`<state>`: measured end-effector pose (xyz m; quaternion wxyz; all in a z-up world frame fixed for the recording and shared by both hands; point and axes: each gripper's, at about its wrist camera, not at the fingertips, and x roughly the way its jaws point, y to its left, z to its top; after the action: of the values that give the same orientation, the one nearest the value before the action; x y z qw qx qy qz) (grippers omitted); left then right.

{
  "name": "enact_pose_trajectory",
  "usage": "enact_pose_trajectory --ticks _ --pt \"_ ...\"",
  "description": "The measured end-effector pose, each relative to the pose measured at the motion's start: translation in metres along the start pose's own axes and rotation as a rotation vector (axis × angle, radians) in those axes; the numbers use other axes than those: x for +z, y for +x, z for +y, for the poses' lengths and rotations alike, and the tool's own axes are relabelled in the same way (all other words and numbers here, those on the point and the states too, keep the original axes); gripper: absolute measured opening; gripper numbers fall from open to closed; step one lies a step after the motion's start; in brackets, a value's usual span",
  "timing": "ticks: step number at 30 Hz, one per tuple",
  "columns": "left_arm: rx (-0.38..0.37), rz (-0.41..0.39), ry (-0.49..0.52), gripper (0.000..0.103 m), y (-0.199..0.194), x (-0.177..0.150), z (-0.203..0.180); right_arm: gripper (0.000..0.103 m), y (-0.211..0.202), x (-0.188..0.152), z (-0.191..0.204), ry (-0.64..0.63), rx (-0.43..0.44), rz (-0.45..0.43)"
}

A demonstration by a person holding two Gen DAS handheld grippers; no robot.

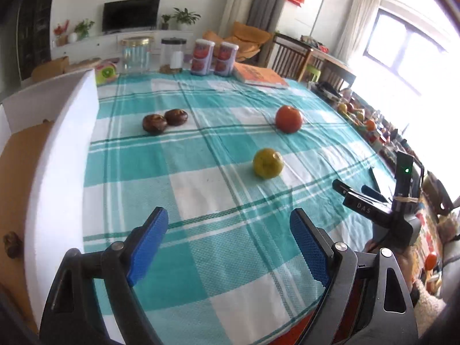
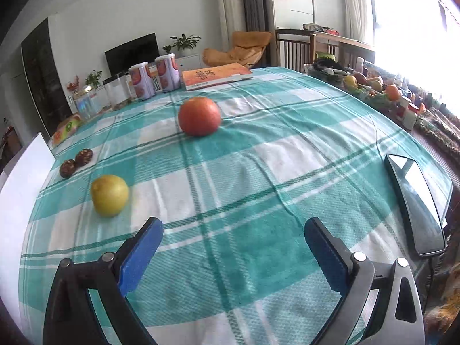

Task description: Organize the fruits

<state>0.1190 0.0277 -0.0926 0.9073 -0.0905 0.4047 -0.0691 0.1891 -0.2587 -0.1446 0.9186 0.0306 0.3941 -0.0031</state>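
On the teal checked tablecloth (image 1: 201,189) lie a red round fruit (image 1: 289,118) (image 2: 199,116), a yellow-green fruit (image 1: 268,163) (image 2: 109,195) and two dark brown fruits (image 1: 154,124) (image 1: 176,117) (image 2: 67,168) (image 2: 84,156). A white box (image 1: 57,158) (image 2: 26,178) stands along the left edge, its inside brownish. My left gripper (image 1: 230,241) is open over the near cloth, nothing between its blue pads. My right gripper (image 2: 234,247) is open too and empty, the yellow-green fruit ahead to its left. Its fingers (image 1: 359,202) show at the right of the left wrist view.
At the table's far edge stand two printed cans (image 1: 214,57) (image 2: 155,76), two clear jars (image 1: 135,56), a small fruit-print pack (image 1: 105,72) and an orange book (image 1: 260,77) (image 2: 215,76). A dark tablet (image 2: 417,201) lies at the right edge. Beyond it is a cluttered shelf with fruit (image 2: 373,86).
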Motion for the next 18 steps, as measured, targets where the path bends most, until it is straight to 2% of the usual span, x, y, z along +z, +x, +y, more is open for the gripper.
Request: enact_pose_trajectory --ticks 2,3,5,9,13,18 --pt "0.045 0.044 0.014 0.088 0.029 -0.008 -0.005 0.098 0.008 0.001 -0.020 0.060 0.007 0.051" --pt "0.074 0.053 0.011 0.088 0.040 -0.011 -0.003 0.098 0.009 0.003 -0.022 0.063 0.014 0.042" --pt "0.120 0.047 0.007 0.088 0.053 -0.012 0.004 0.098 0.011 0.002 -0.017 0.031 -0.012 0.038" --pt "0.205 0.023 0.011 0.088 0.068 -0.005 0.021 0.098 0.025 -0.008 -0.013 0.008 -0.001 0.070" --pt "0.237 0.057 -0.014 0.088 0.084 -0.005 0.034 0.098 0.033 -0.008 -0.008 0.002 0.007 0.085" --pt "0.276 0.052 0.016 0.088 0.089 -0.006 0.030 0.098 0.035 -0.011 -0.004 -0.015 -0.013 0.091"
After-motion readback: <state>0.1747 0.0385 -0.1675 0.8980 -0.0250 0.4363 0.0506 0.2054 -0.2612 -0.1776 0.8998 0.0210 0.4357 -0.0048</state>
